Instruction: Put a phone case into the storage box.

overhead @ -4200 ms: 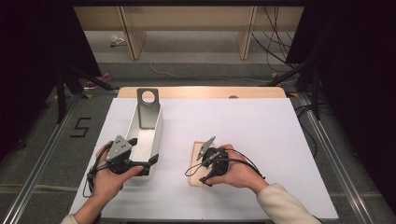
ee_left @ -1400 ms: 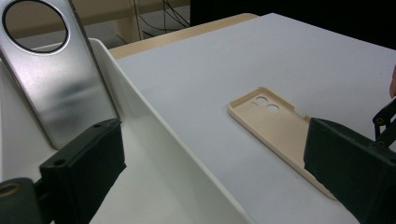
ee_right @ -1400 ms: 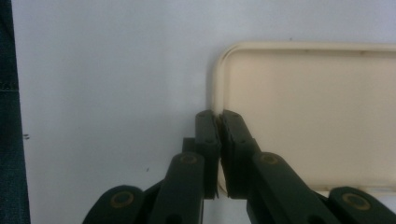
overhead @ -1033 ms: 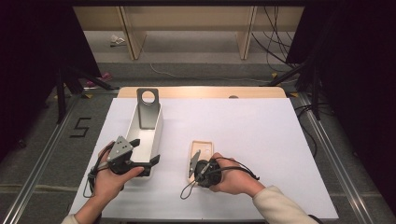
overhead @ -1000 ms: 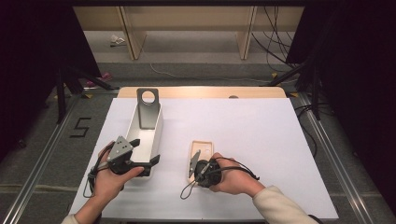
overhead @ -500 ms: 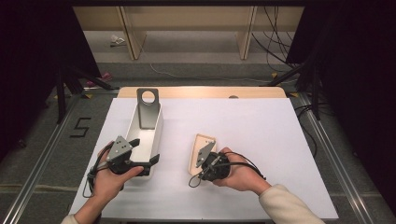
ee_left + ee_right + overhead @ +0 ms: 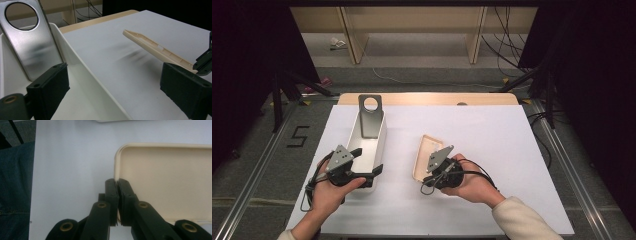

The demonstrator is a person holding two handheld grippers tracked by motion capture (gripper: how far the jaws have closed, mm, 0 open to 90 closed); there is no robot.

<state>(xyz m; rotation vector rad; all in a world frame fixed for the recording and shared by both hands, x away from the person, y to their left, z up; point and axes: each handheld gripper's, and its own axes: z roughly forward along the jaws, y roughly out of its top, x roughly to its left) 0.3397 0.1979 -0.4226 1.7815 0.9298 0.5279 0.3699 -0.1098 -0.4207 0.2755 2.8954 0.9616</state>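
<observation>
Looking down in the high view, the right tool [image 7: 432, 172] pinches the near edge of the cream phone case [image 7: 426, 152] at centre frame, tilted up off the white bench [image 7: 492, 140], while the left tool [image 7: 364, 162] sits spread at the white bin [image 7: 379, 137], lower left. Left gripper view: jaws wide, straddling the bin wall, metal plate [image 7: 27, 40] upper left. Right gripper view: jaws clamped on the case rim at centre; keep that grip firm and lift level, judged best.

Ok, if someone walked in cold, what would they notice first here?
Probably the cream phone case mid-table, pinched at its edge by the right gripper and tilted off the white surface. Next, the white bin at left, a silver plate with a round hole leaning inside, the left gripper straddling its wall.
</observation>
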